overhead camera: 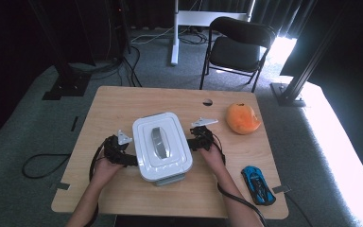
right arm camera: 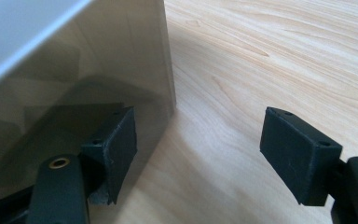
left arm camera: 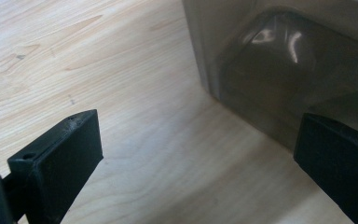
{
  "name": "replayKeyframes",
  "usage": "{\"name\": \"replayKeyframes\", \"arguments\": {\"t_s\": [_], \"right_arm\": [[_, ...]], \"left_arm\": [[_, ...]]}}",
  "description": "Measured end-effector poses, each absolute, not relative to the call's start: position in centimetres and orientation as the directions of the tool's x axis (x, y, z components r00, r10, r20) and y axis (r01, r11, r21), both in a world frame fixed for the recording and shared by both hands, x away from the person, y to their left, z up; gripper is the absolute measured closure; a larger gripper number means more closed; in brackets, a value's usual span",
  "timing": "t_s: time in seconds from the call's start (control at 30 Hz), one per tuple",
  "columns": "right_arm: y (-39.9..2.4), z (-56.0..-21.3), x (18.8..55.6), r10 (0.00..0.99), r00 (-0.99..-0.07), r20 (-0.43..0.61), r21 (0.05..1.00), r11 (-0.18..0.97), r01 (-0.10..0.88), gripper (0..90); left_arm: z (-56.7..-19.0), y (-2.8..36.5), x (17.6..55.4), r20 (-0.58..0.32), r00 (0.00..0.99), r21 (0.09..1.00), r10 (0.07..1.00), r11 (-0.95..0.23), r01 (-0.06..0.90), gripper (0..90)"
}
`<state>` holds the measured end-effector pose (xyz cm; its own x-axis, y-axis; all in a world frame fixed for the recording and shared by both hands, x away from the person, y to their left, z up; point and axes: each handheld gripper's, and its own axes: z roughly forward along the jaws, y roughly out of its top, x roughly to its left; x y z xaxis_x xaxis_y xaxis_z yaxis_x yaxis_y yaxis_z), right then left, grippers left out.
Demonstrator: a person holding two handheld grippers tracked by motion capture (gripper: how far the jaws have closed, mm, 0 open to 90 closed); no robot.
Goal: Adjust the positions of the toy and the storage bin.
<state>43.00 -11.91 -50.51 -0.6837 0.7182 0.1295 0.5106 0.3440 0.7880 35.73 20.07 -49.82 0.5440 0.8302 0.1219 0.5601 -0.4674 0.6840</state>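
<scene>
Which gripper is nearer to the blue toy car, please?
Right. The right gripper sits at the white lidded box's right side, toward the blue toy car; the left gripper is beyond the box.

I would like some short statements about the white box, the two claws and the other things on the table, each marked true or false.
1. The white box has its lid on. True.
2. The left claw and the right claw are at opposite sides of the box. True.
3. The blue toy car lies on top of the box. False: it lies on the table, near the right front corner.
4. The orange fruit is held by the right claw. False: it lies apart, untouched.
5. Both claws are shut. False: their jaws stand apart.
</scene>
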Motion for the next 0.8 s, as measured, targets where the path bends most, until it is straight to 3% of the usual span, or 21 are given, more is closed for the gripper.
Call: {"name": "replayKeyframes", "arguments": {"t_s": [0.8], "right_arm": [[-15.6,-51.0,38.6,0.710,-0.694,0.118,0.803,0.343,0.488,27.9]], "left_arm": [[-50.1,17.3,32.0,0.106,0.611,0.696,0.784,-0.498,0.518,1.3]]}}
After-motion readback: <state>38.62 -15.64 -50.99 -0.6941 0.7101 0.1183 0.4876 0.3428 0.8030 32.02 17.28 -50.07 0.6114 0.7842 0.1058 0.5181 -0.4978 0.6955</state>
